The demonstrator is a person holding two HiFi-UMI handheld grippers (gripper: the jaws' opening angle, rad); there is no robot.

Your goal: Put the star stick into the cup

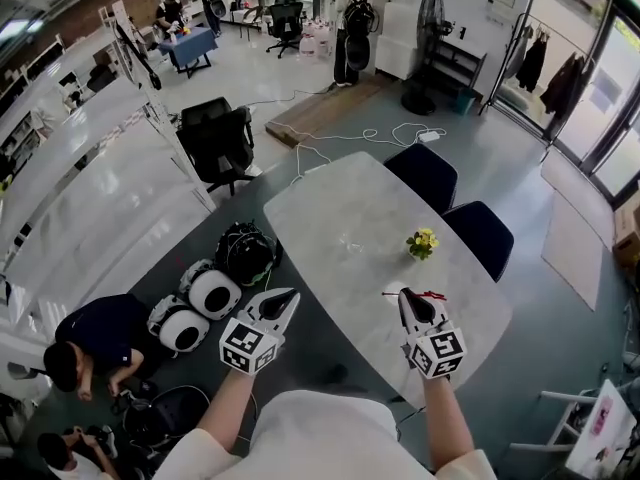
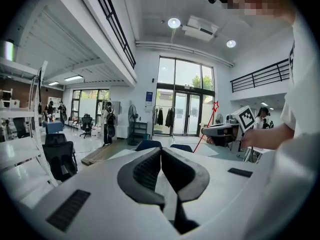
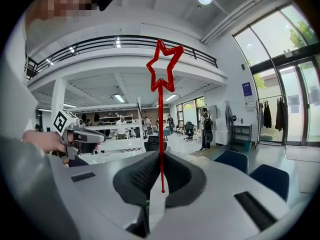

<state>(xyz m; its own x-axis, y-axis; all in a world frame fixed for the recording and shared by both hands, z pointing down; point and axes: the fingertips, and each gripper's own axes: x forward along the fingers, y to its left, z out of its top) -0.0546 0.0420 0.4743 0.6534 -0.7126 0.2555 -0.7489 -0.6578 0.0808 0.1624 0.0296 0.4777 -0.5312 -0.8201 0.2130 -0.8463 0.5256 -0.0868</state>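
While right gripper (image 1: 408, 296) clamps star stick (image 3: 160, 134) and left gripper (image 1: 290, 296) sits closed, empty, step is transport; next: find cup, table (image 1: 340, 198) at twelve o'clock.

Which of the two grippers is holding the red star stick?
The right gripper: the star stick is clamped between its fingers and sticks out beyond them. The left gripper has its fingers closed together with nothing between them.
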